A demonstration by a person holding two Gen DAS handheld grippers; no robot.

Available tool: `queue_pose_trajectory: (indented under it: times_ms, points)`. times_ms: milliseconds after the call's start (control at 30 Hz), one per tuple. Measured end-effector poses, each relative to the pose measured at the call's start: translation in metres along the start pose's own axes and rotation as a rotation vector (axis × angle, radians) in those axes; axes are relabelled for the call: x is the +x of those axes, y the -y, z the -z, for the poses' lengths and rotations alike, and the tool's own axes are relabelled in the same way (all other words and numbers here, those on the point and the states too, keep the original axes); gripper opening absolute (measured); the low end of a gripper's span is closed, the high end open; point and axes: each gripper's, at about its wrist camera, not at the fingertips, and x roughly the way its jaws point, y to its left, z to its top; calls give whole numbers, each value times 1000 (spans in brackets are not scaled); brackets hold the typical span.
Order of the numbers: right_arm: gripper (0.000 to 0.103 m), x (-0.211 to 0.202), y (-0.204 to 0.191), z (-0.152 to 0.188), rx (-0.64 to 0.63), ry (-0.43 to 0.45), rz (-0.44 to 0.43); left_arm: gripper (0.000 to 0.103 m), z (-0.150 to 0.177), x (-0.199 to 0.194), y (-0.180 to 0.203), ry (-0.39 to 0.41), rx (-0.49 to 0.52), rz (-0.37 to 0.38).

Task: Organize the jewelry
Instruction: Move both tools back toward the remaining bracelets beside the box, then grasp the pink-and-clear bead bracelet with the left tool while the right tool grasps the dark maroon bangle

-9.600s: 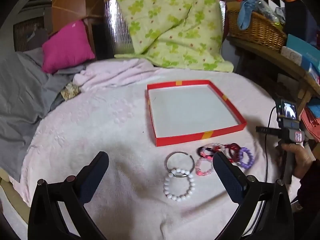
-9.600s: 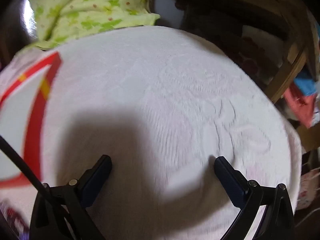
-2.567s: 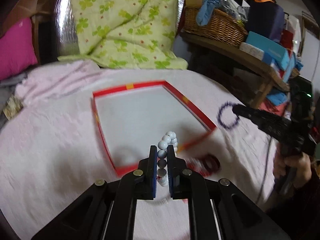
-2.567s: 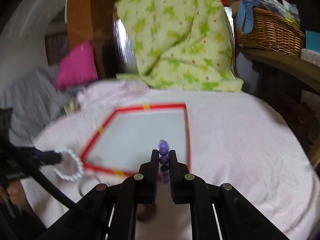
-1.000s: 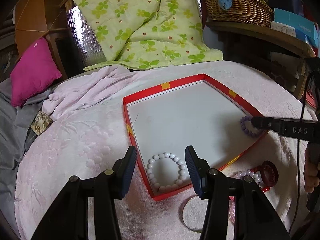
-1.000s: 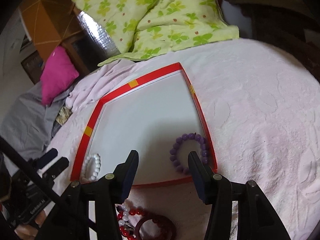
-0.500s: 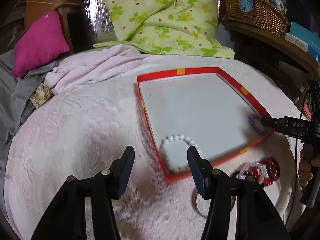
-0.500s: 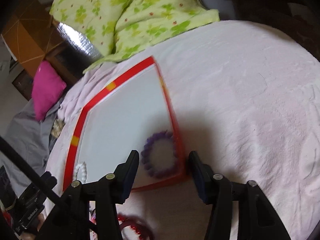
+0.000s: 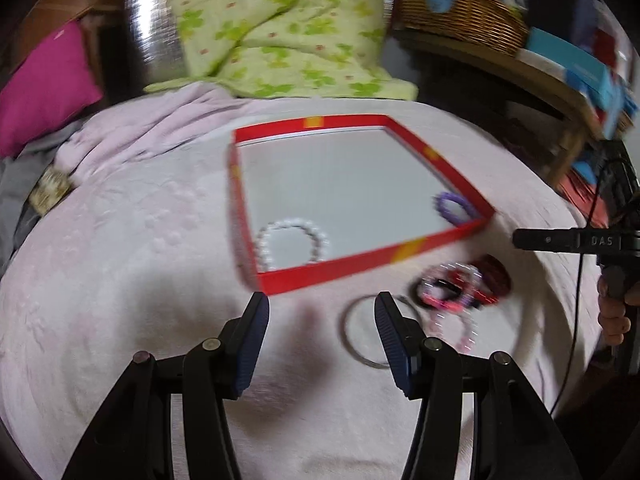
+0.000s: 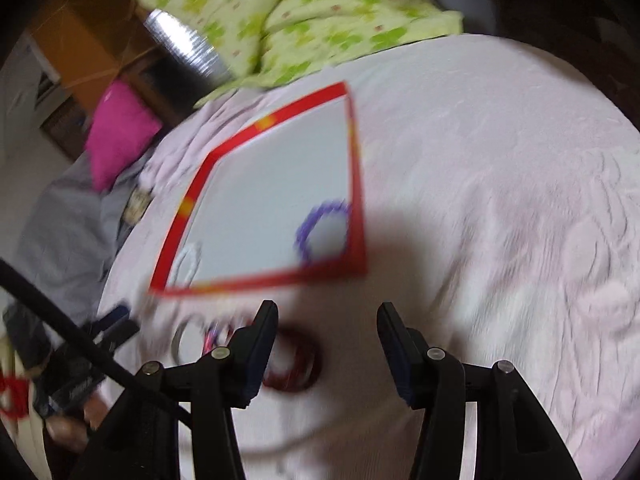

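Observation:
A shallow red-rimmed box [image 9: 352, 268] lies on the pink cover; it also shows in the right wrist view [image 10: 260, 278]. Inside lie a white bead bracelet [image 9: 294, 245] at the near left corner and a purple bead bracelet [image 9: 454, 206] at the near right corner [image 10: 322, 236]. In front of the box lie a thin metal bangle [image 9: 362, 336], a dark red bangle [image 9: 494, 280] [image 10: 294, 364] and pink bead bracelets [image 9: 452, 294]. My left gripper [image 9: 322, 312] is open and empty, over the cover just in front of the box. My right gripper [image 10: 326, 320] is open and empty beside the loose bracelets.
A green floral quilt [image 9: 276, 28] and a magenta pillow [image 9: 40, 92] lie behind the box. A wicker basket [image 9: 460, 20] stands on a wooden shelf at the back right. Grey fabric [image 10: 60, 216] hangs at the left edge.
Both grippers have pulled back from the box toward the loose bracelets in front of it. The white and purple bracelets stay in the box.

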Motion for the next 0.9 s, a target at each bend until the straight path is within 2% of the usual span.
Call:
queue_pose_trajectory:
  times_ms: [100, 200, 267, 333, 400, 467, 567, 733, 900]
  points:
    - [55, 2, -10, 12, -65, -23, -19, 56, 0, 0, 15, -3, 42, 51]
    - [54, 11, -11, 22, -88, -54, 21, 56, -1, 3, 28, -11, 83, 80]
    - [40, 15, -7, 22, -77, -47, 35, 56, -1, 8, 37, -23, 111, 99]
    - [39, 17, -6, 17, -90, -40, 35, 56, 0, 11, 46, -35, 131, 121]
    - [33, 21, -7, 15, -104, -43, 38, 56, -1, 14, 53, -46, 141, 143]
    - [18, 24, -10, 16, -127, -52, 44, 56, -1, 19, 61, -58, 159, 173]
    - [7, 24, -11, 16, -167, -58, 59, 56, 1, 23, 73, -75, 183, 220]
    - [5, 19, -6, 14, -169, -45, 82, 56, 0, 34, 88, -92, 210, 247]
    - [5, 14, 9, 10, -127, -40, 87, 53, -7, 44, 90, -88, 177, 287]
